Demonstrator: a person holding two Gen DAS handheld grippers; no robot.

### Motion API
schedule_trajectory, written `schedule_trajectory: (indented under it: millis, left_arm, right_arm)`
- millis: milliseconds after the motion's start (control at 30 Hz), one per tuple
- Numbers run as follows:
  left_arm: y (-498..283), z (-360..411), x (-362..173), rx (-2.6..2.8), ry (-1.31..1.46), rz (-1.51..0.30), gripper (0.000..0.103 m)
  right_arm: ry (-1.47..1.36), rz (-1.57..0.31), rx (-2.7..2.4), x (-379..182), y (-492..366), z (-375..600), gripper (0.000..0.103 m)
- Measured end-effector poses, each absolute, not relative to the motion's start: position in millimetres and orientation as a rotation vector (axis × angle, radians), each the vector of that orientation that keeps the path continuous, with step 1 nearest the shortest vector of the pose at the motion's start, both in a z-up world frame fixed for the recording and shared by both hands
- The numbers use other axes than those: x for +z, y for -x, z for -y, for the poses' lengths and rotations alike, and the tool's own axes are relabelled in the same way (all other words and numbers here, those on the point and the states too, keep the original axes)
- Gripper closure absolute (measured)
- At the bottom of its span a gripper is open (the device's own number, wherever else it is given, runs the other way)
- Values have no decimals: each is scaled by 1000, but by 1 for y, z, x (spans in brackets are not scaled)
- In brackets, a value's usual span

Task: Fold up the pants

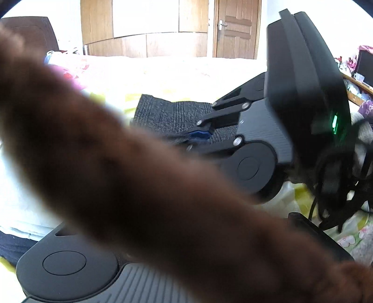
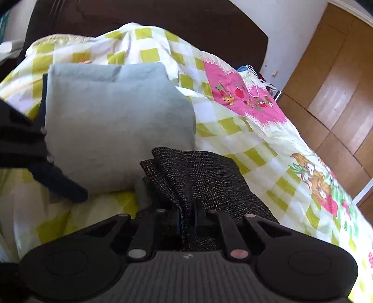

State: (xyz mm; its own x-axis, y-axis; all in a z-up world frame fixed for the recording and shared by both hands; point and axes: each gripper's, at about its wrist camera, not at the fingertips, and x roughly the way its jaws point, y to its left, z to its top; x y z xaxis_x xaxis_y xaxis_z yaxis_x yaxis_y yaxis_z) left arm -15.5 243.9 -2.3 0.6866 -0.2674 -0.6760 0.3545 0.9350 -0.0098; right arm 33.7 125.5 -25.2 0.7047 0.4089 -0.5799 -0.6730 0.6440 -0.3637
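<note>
We saw the dark grey pants of coarse, finely checked woven cloth lying bunched in several folds on the bed, their near end pinched between the closed jaws of our right gripper, a black ribbed plastic tool with round pivot discs and metal rivets; the fabric rose from the jaws in stiff, pleated ridges, its weave speckled with pale threads; in the left wrist view the same pants lay flat as a dark rectangular panel on the bedding, with the right gripper closed on their edge, blue pads just showing; our left gripper appeared at the left of the right wrist view as one matte black finger beside the pants but apart from them; we could not tell from the pictures whether its jaws were spread or closed, since a blurred brown fuzzy sleeve crossed most of its own camera; behind the pants rested a soft pale grey folded cloth, smooth and cushion-shaped, touching the pants' far folds; everything sat on a thin cotton bedsheet of yellow-green and white checks with pink cartoon patches; a dark wooden headboard curved behind, and a brown panelled wooden wardrobe stood at the right.
</note>
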Motion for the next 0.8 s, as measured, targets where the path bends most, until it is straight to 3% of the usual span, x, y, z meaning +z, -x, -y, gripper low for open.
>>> schedule_trajectory:
  millis: [133, 267, 567, 700, 800]
  left_arm:
    - [13, -238, 3, -355, -135, -728, 27]
    - [15, -234, 12, -354, -164, -702, 27]
    - [-4, -214, 47, -389, -179, -562, 27]
    - [-19, -190, 60, -420, -217, -505, 18]
    - [-42, -172, 46, -433, -256, -535, 17]
  right_arm:
    - [575, -495, 689, -13, -29, -110, 73]
    - [505, -504, 674, 2, -20, -80, 62]
    - [364, -586, 410, 20, -18, 21, 61]
    - [261, -656, 248, 14, -25, 77, 61]
    - [199, -726, 90, 2, -28, 123, 60]
